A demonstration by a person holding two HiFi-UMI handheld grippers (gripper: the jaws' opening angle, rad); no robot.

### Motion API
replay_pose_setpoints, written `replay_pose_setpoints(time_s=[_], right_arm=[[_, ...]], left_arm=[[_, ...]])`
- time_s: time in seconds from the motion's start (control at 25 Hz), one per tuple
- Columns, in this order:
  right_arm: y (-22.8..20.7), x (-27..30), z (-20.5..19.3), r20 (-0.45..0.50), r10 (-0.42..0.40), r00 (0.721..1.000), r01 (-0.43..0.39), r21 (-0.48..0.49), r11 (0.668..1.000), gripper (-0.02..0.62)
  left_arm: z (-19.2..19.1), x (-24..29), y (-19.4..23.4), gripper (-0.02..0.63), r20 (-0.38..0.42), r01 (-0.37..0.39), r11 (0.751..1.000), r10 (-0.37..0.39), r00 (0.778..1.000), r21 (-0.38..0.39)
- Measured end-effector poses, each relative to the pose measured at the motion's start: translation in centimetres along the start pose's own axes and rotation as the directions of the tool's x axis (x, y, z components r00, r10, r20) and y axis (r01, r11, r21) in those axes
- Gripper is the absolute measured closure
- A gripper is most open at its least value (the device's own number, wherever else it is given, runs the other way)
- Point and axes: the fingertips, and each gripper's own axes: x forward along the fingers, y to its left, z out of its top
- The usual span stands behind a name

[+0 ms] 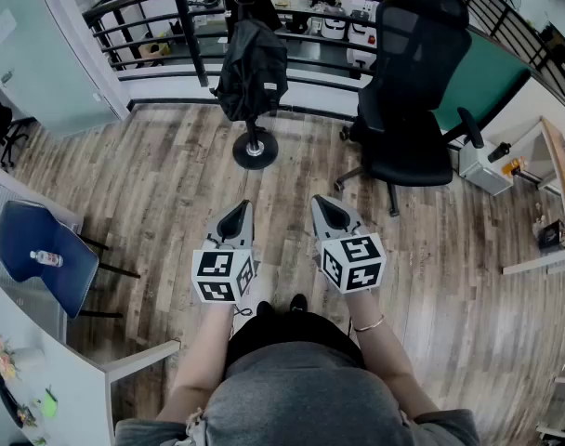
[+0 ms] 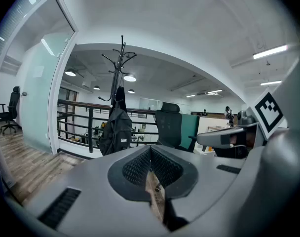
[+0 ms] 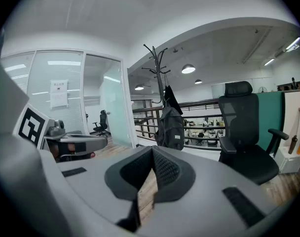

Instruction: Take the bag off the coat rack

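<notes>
Black bag (image 1: pixel 252 68) hangs on coat rack (image 1: pixel 255 149), far centre, well apart from both grippers. Fingers of left gripper (image 1: pixel 233 221) and right gripper (image 1: pixel 332 214) closed, empty. Bag looks soft, saggy, probably moderately heavy; grasp top loop

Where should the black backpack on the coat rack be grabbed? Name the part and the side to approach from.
Grip the backpack at its top, where it hangs from a hook of the coat rack; its weight hangs there, so lifting should unhook it. Come from the floor side facing you: a railing stands behind the rack.
</notes>
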Motion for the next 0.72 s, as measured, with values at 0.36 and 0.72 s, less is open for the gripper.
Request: replay_pose_setpoints(time_s=[0.36, 0.72], right_arm=[[-2.5, -0.1, 0.4, 0.015, 0.013, 1.000, -0.013, 0.027, 1.000, 0.594], [-4.9, 0.6, 0.0, 0.007, 0.020, 1.000, -0.020, 0.058, 0.998, 0.592]], left_arm=[[0.4, 2.2, -1.6, 0.583, -0.009, 0.010, 1.000, -0.010, 1.000, 0.005], [0.6, 4.2, -2.0, 0.581, -0.016, -0.009, 1.000, 0.009, 1.000, 0.029]])
